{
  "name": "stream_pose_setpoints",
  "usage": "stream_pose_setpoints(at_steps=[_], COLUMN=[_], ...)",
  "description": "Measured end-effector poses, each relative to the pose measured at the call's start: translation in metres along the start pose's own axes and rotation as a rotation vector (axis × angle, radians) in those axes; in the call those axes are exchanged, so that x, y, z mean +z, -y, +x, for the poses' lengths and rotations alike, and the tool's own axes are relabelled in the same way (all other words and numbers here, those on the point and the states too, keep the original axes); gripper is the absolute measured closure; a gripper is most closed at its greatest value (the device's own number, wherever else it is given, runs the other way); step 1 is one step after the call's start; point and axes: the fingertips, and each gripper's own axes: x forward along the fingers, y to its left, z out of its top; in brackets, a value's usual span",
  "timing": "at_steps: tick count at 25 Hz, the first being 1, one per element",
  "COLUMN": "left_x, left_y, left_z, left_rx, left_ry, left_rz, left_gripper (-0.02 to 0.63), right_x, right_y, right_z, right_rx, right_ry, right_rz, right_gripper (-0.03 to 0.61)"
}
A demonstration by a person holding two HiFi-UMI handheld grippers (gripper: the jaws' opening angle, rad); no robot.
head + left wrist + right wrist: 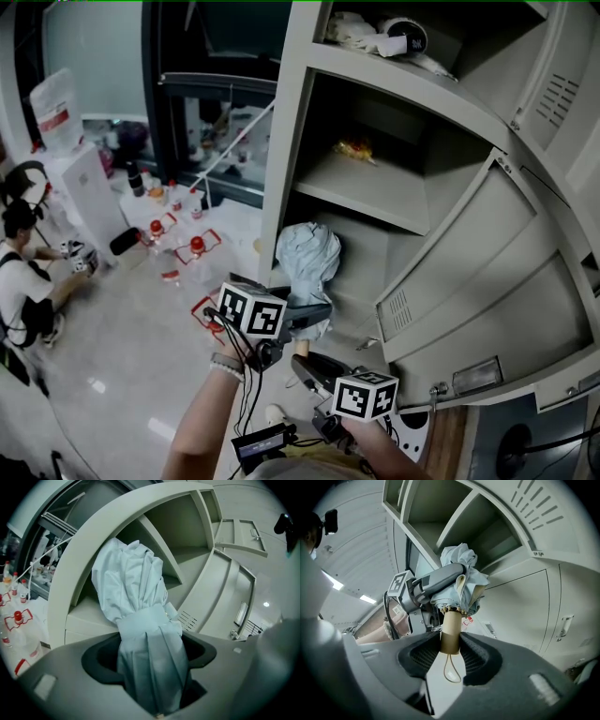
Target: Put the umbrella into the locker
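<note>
Umbrella (307, 258) at open locker (286, 141); yellow item (356, 148) in compartment (375, 192) above.

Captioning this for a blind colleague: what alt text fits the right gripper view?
The right hand-held gripper clamps the tan handle of a folded pale blue umbrella, while the left hand-held gripper grips its canopy. Open grey locker compartments stand behind.

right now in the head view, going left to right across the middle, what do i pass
seated person in a white top → red-capped clear plastic bottles on the floor → pale blue folded fabric umbrella → open grey metal locker door
</note>
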Motion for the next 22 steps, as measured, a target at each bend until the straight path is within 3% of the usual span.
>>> stream_pose_setpoints(at_steps=[4, 12, 22], left_x=[-0.001, -0.006, -0.001], left_y=[-0.004, -0.014, -0.018], left_z=[0.0, 0.0, 0.001], left_rx=[0.017, 0.03, 0.042], left_ry=[0.002, -0.005, -0.001], left_rz=[-0.016, -0.044, -0.029], left_gripper=[0.236, 0.218, 0.185], right_x=[0.001, 0.007, 0.019], right_y=[-0.003, -0.012, -0.008], right_z=[0.001, 0.002, 0.001], right_rx=[0.021, 0.061, 0.049], right_ry=[0.006, 0.03, 0.081], right_rz=[0.05, 0.046, 0.101], right_gripper=[0.44, 0.431, 0.44])
